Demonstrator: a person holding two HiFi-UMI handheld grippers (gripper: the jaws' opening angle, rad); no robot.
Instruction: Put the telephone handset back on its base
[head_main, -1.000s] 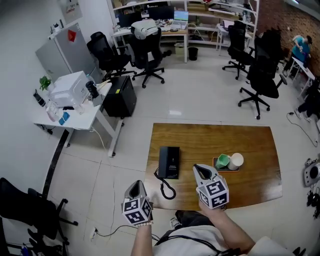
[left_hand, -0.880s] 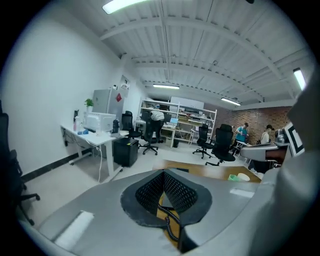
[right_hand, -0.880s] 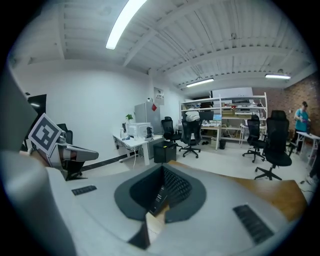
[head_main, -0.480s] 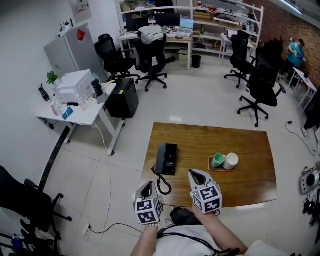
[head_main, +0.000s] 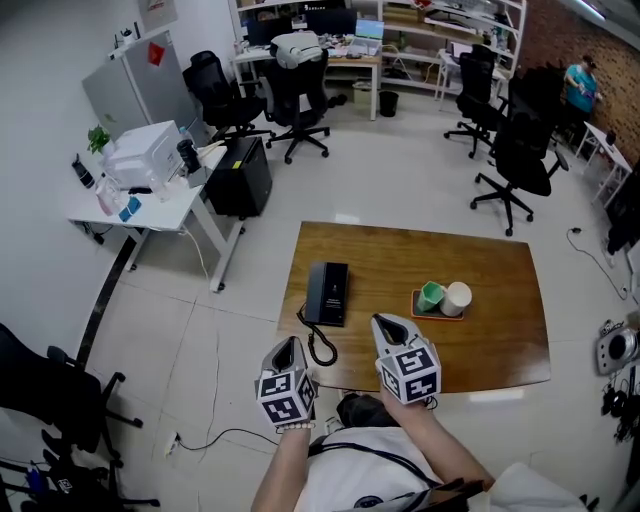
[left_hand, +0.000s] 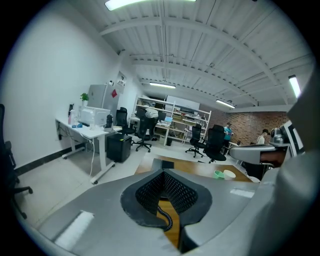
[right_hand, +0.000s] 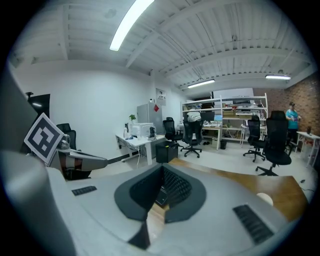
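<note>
The black telephone (head_main: 327, 293) lies on the left part of the wooden table (head_main: 500, 320). I cannot tell its handset apart from the base. Its coiled cord (head_main: 318, 346) loops off the near edge. My left gripper (head_main: 290, 345) hovers just off the table's near left corner beside the cord, jaws shut and empty. In the left gripper view the cord (left_hand: 167, 218) shows below the left gripper (left_hand: 163, 173), and the telephone (left_hand: 167, 164) lies beyond. My right gripper (head_main: 381, 322) is over the near edge, right of the phone, shut with nothing in it, as the right gripper view (right_hand: 163, 168) also shows.
A small tray (head_main: 440, 314) holds a green cup (head_main: 430, 296) and a white cup (head_main: 457, 297) at mid-table. A white desk (head_main: 150, 215) with a printer and a black computer tower (head_main: 242, 178) stand at the left. Office chairs (head_main: 505, 150) stand behind. A cable (head_main: 215, 440) runs over the floor.
The head view has shifted, and the table now sits higher in it. The left gripper has come in closer to the table's near left corner. The telephone and cups have not moved.
</note>
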